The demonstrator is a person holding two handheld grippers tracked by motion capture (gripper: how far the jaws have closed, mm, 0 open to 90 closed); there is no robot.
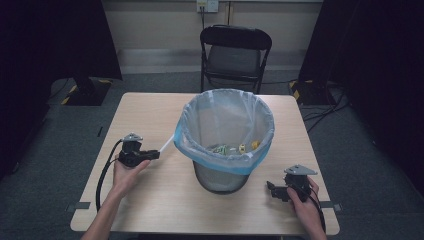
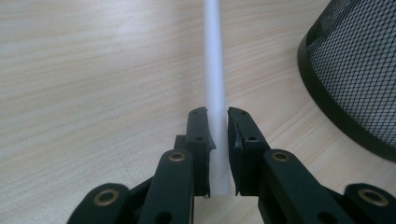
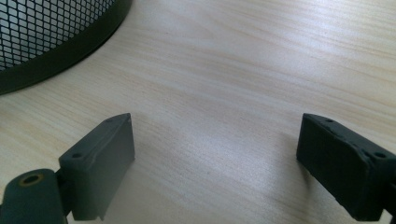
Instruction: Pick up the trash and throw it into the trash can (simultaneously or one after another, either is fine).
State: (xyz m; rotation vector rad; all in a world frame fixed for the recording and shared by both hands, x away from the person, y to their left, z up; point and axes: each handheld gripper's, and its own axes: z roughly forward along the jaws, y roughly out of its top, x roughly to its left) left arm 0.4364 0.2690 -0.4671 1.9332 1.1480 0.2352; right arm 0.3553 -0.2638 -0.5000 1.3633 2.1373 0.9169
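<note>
A black mesh bin (image 1: 220,179) stands at the middle of the wooden table (image 1: 150,107), lined with a pale blue bag (image 1: 226,121). Small bits of litter (image 1: 235,148) lie inside. A white drawstring strip (image 1: 166,145) runs from the bag's left rim to my left gripper (image 1: 156,154). In the left gripper view that gripper (image 2: 218,116) is shut on the white strip (image 2: 215,56), with the bin's base (image 2: 355,70) to its right. My right gripper (image 1: 270,186) rests low at the table's right front. It (image 3: 215,140) is open over bare wood, the bin's base (image 3: 46,28) ahead on its left.
A black folding chair (image 1: 235,55) stands behind the table. Dark stands and cables (image 1: 325,100) sit on the grey floor to both sides. Tape marks (image 1: 78,206) lie at the table's front corners.
</note>
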